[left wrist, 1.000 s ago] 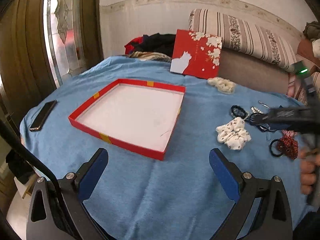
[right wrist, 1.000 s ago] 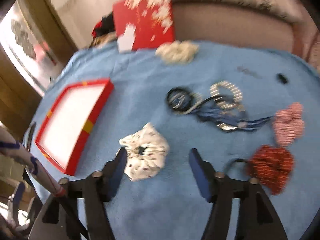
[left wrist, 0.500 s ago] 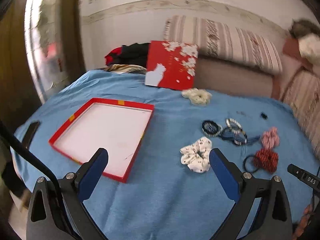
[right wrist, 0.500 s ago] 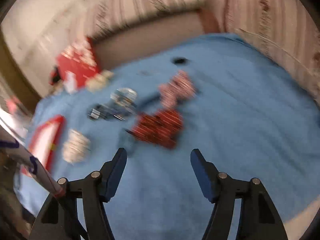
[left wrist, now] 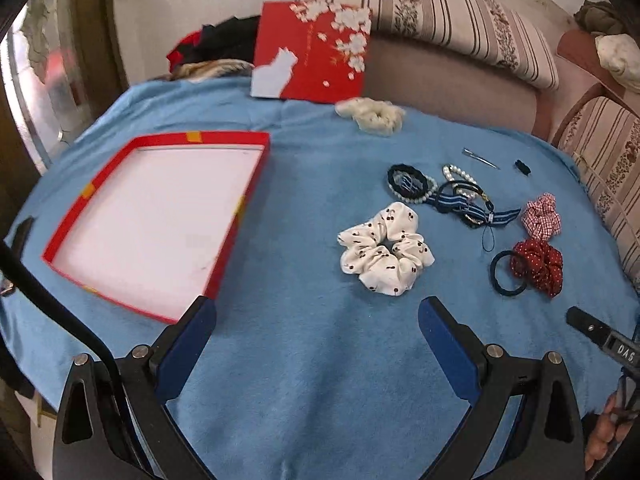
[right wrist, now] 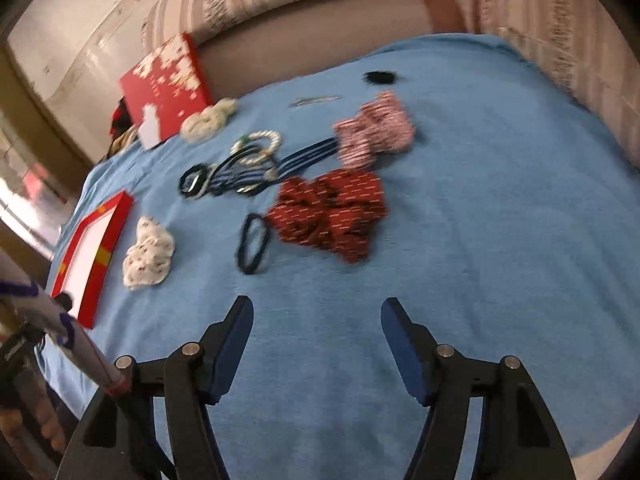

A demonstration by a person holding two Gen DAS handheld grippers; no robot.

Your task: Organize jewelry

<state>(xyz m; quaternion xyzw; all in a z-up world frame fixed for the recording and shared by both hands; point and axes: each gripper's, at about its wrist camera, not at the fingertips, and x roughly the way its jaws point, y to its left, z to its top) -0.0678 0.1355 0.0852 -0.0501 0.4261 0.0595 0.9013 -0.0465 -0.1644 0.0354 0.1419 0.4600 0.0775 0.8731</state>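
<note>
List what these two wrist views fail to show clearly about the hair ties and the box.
- Bracelets and striped ribbon: tangled, the count unclear in both views.
- Small black item: too small to identify.
- Red scrunchie: its print is motion-blurred in the right wrist view.
- Red box tray: mostly cut off at the right wrist view's left edge.

Tray (left wrist: 152, 220) left on cloth (left wrist: 304, 360), scrunchies (left wrist: 386, 254) right, lid (left wrist: 312, 58) behind

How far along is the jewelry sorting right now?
Nothing looks done: the red tray holds nothing. Nothing is in hand; the left gripper and right gripper are open. Left: the white scrunchie, dark red scrunchie, bracelets and the rest.
</note>
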